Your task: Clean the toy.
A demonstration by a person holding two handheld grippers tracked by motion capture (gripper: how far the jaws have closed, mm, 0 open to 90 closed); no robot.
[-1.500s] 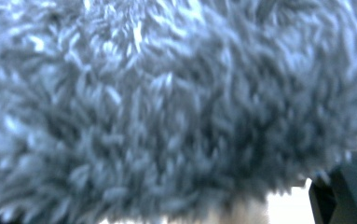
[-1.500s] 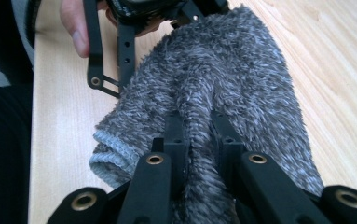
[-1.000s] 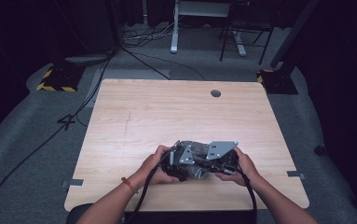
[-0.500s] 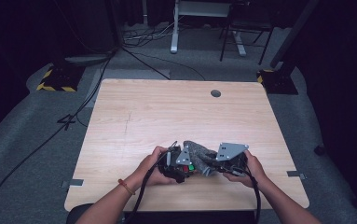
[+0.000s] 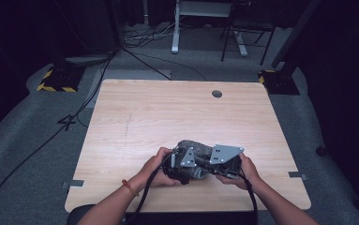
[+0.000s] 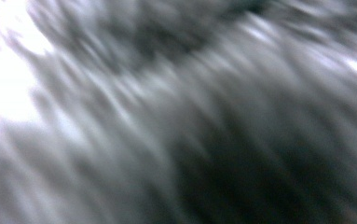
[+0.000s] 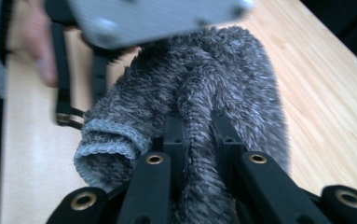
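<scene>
A grey fuzzy sock (image 5: 197, 148) lies bunched near the table's front edge, between both hands. The right gripper view shows my right gripper (image 7: 197, 126) shut, with a raised fold of the sock (image 7: 223, 70) pinched between its black jaws. My left gripper (image 5: 191, 164) presses into the sock from the left. Blurred grey fur (image 6: 176, 112) covers its own view and hides its jaws, which look closed on the sock near the ribbed cuff (image 7: 106, 140). In the high view my right gripper (image 5: 211, 164) sits under its grey plate.
The wooden table (image 5: 168, 112) has a round cable hole (image 5: 217, 93) at the back right. Cables trail from both grippers over the front edge. Grey carpet, stands and chair legs surround the table.
The right hand shifted a little to the right and came back. The sock and the left hand kept their place.
</scene>
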